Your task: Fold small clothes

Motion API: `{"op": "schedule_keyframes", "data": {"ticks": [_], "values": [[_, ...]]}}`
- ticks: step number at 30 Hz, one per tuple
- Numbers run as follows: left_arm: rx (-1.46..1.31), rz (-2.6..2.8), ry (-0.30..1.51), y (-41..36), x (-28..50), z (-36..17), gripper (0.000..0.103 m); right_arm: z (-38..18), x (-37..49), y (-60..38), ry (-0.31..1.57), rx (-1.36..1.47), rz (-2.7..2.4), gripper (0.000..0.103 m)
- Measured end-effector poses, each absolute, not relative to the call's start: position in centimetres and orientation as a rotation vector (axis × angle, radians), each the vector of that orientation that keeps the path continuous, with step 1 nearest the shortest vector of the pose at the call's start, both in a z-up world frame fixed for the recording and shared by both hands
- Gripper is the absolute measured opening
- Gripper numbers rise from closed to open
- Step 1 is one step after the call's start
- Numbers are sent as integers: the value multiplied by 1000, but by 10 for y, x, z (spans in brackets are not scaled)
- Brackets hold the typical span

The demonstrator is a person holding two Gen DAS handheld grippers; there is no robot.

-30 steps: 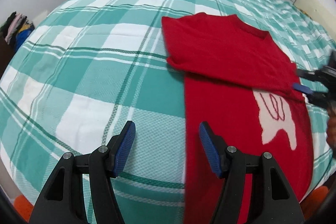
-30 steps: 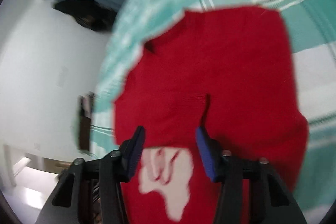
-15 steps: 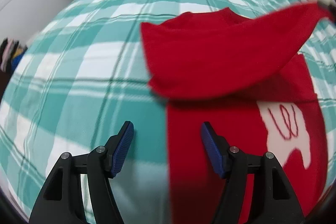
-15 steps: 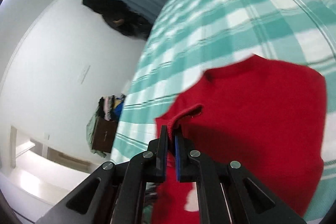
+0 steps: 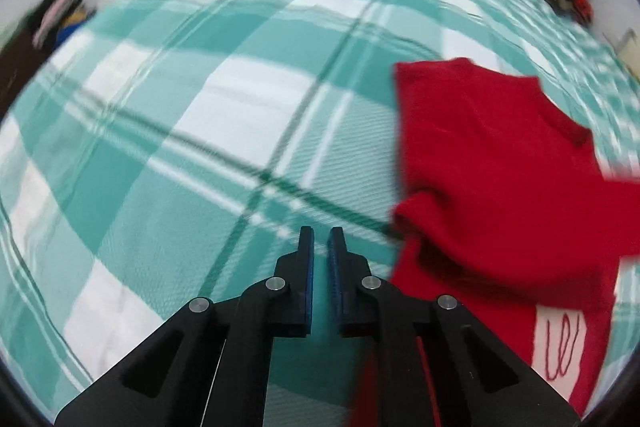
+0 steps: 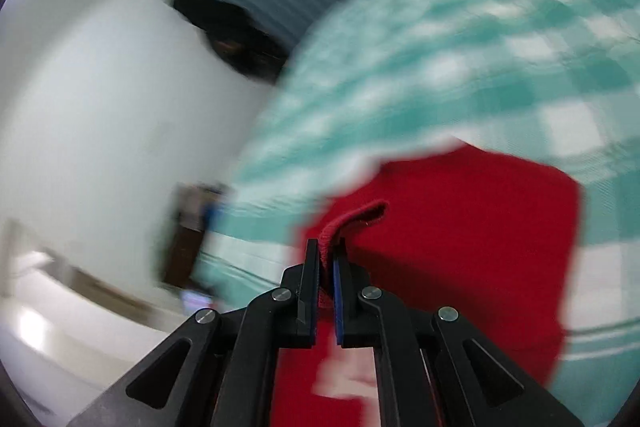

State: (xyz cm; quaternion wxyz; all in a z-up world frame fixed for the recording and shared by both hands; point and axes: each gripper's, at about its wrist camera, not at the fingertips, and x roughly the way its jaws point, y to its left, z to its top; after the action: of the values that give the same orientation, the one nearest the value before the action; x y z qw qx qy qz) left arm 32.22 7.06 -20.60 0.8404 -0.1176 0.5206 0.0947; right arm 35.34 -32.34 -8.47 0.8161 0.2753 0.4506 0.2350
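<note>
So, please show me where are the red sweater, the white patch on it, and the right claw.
red sweater (image 5: pixel 492 163): left wrist view, on the folded upper part.
white patch (image 5: pixel 560 341): left wrist view, on its middle, near the red scribble.
right claw (image 6: pixel 326 259): right wrist view, between its tips, shut on a sweater edge.

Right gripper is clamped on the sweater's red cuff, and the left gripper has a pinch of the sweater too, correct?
Not quite. The left wrist view shows the left gripper nearly closed on nothing, over the checked bedspread beside the red sweater. The right gripper does clamp the cuff.
</note>
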Motion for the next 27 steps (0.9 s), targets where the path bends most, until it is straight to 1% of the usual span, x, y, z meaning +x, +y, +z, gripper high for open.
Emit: {"op": "schedule_keyframes", "data": {"ticks": [2,4,5,6,7,8,9,10,12,13,14,15,18,19,20,23,27], "values": [[-265,221,1100,78,314,-204,9,-132,353,-329,1076,501,386,6],[-262,233,1112,83,305,-200,9,-180,347,-334,1206,467,317,16],[-261,229,1110,86,299,-194,19,-197,340,-339,1252,468,268,17],[-252,217,1096,86,296,-189,32,-201,335,-344,1236,506,265,19],[-233,195,1072,85,292,-182,40,-200,332,-349,1208,546,272,28],[-204,154,1044,80,290,-176,51,-196,327,-355,1181,579,267,34],[-167,102,1020,74,290,-172,54,-191,324,-359,1154,599,261,42],[-136,64,1005,69,292,-170,54,-183,321,-363,1113,617,259,45],[-110,-12,1012,60,303,-173,53,-170,318,-364,1071,619,273,45],[-126,-49,1031,58,308,-178,53,-166,318,-362,1065,607,281,45],[-157,-98,1058,57,315,-185,49,-161,318,-358,1062,587,292,45],[-181,-142,1088,56,320,-195,41,-159,317,-356,1063,573,301,45],[-172,-129,1074,54,324,-202,29,-154,315,-351,1064,539,321,45],[-193,-128,1065,55,326,-201,20,-153,312,-349,1061,525,326,45],[-232,-131,1065,56,330,-201,2,-153,311,-347,1058,508,328,45],[-223,-54,1031,51,326,-194,0,-162,306,-346,1077,481,319,45],[-123,1,1028,38,298,-207,0,-172,305,-351,1099,477,299,45]]}}
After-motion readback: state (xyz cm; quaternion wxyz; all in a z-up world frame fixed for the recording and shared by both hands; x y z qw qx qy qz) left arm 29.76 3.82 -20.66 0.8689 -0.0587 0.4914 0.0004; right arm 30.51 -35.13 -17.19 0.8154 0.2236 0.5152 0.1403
